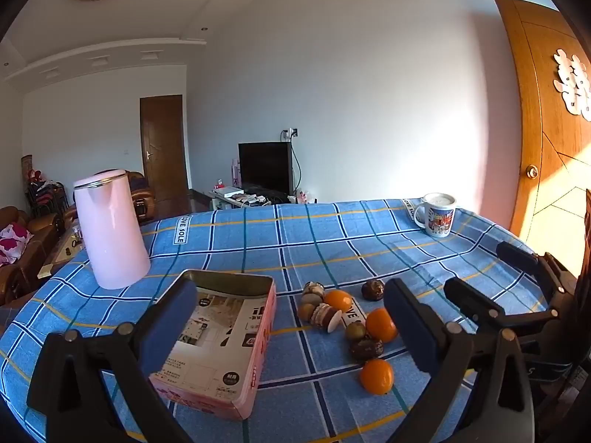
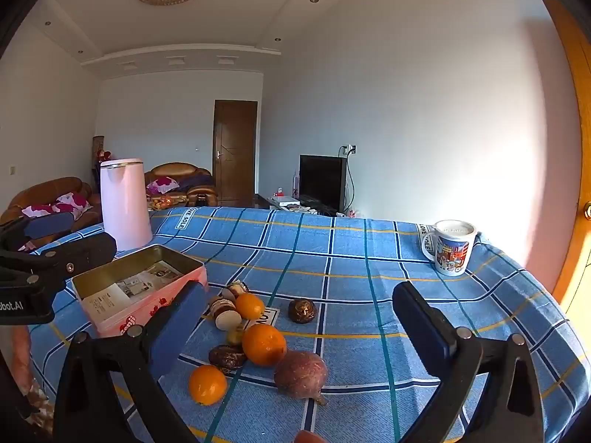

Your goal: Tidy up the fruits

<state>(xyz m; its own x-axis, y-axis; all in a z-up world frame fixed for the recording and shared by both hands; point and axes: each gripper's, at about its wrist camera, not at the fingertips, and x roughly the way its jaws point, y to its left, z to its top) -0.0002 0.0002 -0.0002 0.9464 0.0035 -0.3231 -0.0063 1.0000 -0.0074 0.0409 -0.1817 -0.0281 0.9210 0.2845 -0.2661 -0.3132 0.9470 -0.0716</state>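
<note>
Table: a blue plaid tablecloth (image 1: 314, 243) covers it; everything named below stands or lies on the cloth.
Kettle: a pink electric kettle (image 1: 109, 229) stands upright at the far left, just behind the tin.
Tin: a pink rectangular tin box (image 1: 221, 336) lies open side up, left of the fruit, a printed paper lining its bottom; in the left wrist view its long axis runs from the near edge away toward the kettle.
Left gripper: the left gripper (image 1: 291, 328) hovers above the cloth, jaws spread wide with nothing between them; the tin lies under its left finger.
Right gripper: the right gripper (image 2: 299, 326) is likewise wide open and empty, with the fruit cluster seen between its fingers.
Mug: a printed white mug (image 2: 452, 247) stands upright at the far right, well apart from the fruit.
Fruit: three oranges (image 2: 263, 344) lie in a loose row running away from the near edge, mixed with dark wrinkled fruits (image 2: 227, 357) and small cut pieces (image 2: 225, 313).
Purple fruit: a reddish-purple round fruit (image 2: 301, 373) touches the middle orange, its stem end pointing to the near right.
Stray fruit: one dark wrinkled fruit (image 2: 303, 310) lies apart, right of the row.
</note>
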